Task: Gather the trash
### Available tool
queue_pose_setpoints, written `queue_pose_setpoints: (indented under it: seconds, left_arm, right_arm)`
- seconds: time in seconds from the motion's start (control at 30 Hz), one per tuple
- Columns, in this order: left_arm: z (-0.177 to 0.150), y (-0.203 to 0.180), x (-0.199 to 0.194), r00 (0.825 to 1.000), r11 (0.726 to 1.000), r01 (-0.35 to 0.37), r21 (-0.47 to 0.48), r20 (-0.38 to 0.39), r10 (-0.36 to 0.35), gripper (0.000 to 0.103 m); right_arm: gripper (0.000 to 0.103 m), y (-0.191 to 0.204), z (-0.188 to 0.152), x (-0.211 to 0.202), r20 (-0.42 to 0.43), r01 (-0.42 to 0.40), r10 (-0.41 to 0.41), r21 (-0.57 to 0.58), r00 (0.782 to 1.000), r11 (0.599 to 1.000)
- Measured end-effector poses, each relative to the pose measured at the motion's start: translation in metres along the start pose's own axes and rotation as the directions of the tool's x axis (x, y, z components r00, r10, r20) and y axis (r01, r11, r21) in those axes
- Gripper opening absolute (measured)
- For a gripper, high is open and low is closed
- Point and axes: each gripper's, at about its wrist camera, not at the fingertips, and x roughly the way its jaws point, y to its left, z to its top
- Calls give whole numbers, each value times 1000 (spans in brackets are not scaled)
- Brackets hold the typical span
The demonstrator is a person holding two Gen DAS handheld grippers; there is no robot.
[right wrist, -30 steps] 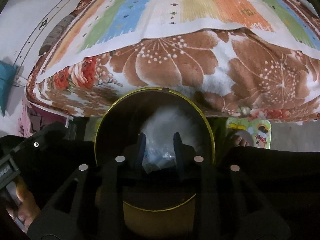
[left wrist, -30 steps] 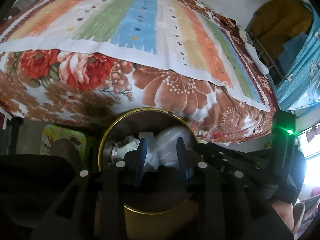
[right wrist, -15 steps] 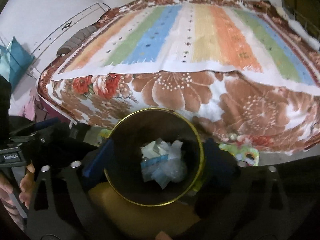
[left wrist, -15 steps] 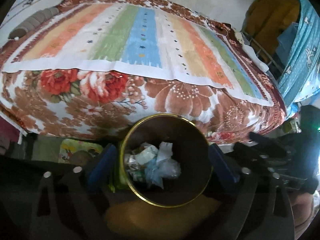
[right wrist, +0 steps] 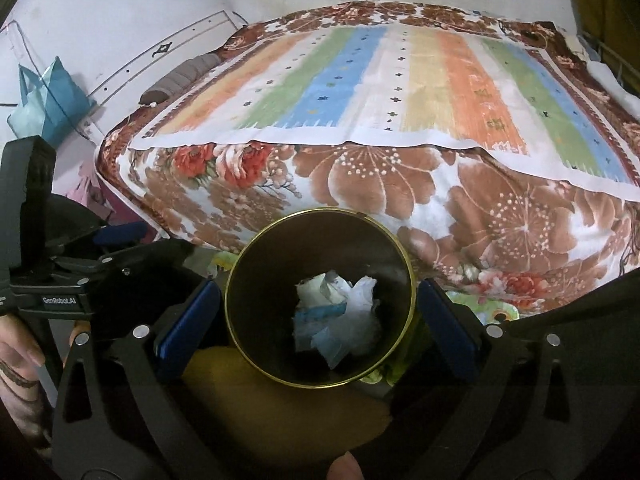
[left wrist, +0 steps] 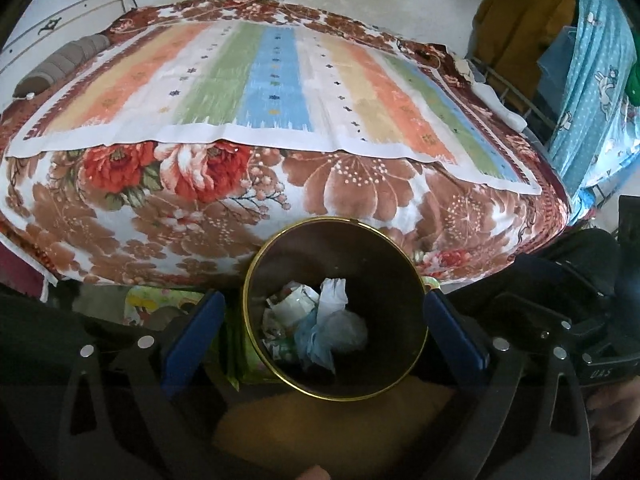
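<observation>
A dark round trash bin with a gold rim [left wrist: 256, 264] [right wrist: 236, 268] stands on the floor at the foot of a bed. Crumpled white and blue paper and plastic trash [left wrist: 320, 326] [right wrist: 340, 316] lies at its bottom. My left gripper [left wrist: 324, 332] is open and empty above the bin, its blue pads [left wrist: 192, 332] spread either side of the rim. My right gripper [right wrist: 320, 320] is open and empty above the bin too, blue pads [right wrist: 186, 320] wide apart. The left gripper's body also shows in the right wrist view [right wrist: 44, 264].
A bed with a floral blanket [left wrist: 340, 196] [right wrist: 380, 184] and a striped cloth [left wrist: 272, 88] [right wrist: 380, 84] fills the view behind the bin. Blue curtain and hanging clothes [left wrist: 592, 80] at the right. A blue bag [right wrist: 48, 100] hangs on the left wall.
Both grippers were shut on trash over the bin a second ago. Both have opened, the trash has dropped into the bin, and both have risen away from it.
</observation>
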Motion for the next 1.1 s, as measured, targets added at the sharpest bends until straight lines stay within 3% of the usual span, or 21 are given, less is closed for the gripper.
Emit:
queue_pose_setpoints:
  seconds: [0.57, 1.1]
  left_arm:
    - [-1, -7, -8, 999, 999, -12, 34, 51, 11, 97]
    - [-2, -8, -4, 998, 998, -53, 39, 43, 51, 97]
  right_arm:
    - [94, 8, -3, 1, 10, -8, 8, -34, 1000, 999]
    - [94, 8, -3, -1, 18, -29, 29, -21, 999, 999]
